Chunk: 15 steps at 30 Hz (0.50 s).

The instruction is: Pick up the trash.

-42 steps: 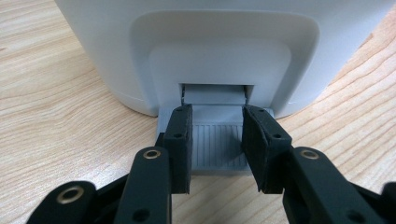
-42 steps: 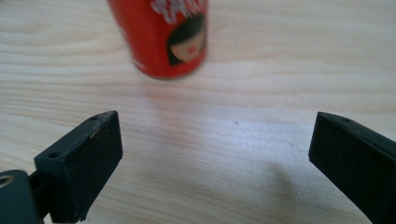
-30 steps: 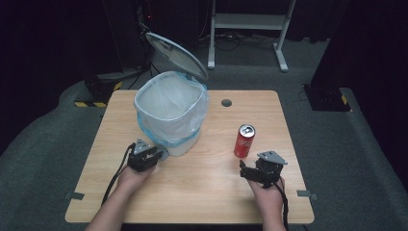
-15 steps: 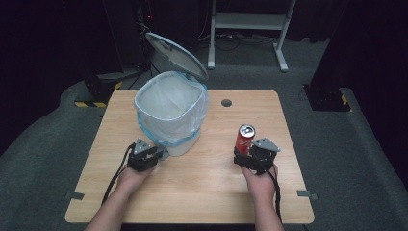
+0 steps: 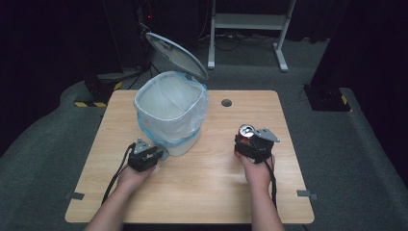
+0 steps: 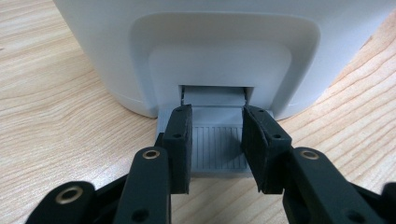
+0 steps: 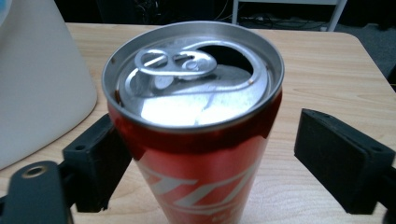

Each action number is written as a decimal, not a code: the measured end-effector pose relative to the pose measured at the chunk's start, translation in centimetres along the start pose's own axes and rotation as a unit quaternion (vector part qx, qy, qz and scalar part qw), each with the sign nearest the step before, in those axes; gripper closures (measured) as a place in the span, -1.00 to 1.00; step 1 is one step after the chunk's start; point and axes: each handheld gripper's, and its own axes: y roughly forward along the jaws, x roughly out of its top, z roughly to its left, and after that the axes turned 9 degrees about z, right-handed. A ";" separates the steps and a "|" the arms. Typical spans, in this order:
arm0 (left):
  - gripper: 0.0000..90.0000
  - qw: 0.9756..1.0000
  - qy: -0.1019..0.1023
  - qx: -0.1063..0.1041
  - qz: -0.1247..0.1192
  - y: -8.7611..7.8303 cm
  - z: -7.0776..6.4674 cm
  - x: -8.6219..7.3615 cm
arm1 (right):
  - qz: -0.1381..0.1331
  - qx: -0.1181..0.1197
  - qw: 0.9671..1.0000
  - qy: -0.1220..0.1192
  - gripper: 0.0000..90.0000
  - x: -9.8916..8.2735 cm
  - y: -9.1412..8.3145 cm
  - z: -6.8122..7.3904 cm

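An opened red soda can point(image 7: 196, 140) stands upright on the wooden table point(image 5: 211, 192), right of the bin. My right gripper point(image 7: 217, 158) is open and straddles it: the left jaw lies against the can's side, the right jaw stands well clear. From the high view, the can's top point(image 5: 247, 130) peeks out just ahead of the right gripper point(image 5: 246, 140). My left gripper point(image 6: 217, 121) is open, its jaws resting down on the ribbed grey pedal point(image 6: 217, 149) at the foot of the white bin point(image 5: 169, 113). The bin's lid point(image 5: 175, 54) stands raised.
A white liner with a blue band point(image 5: 166, 137) lines the bin, which looks empty inside. A round cable hole point(image 5: 226, 102) sits in the table's far middle. A white stand point(image 5: 248, 21) and dark equipment lie on the floor beyond the table.
My right gripper has moved forward and left, from behind the can to around it. The left gripper stays on the pedal and the lid stays up.
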 end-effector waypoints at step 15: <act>0.40 1.000 -0.001 -0.002 0.001 0.0 0.0 0.0 | -0.019 -0.001 1.000 -0.018 -0.25 0.2 -0.6 0.8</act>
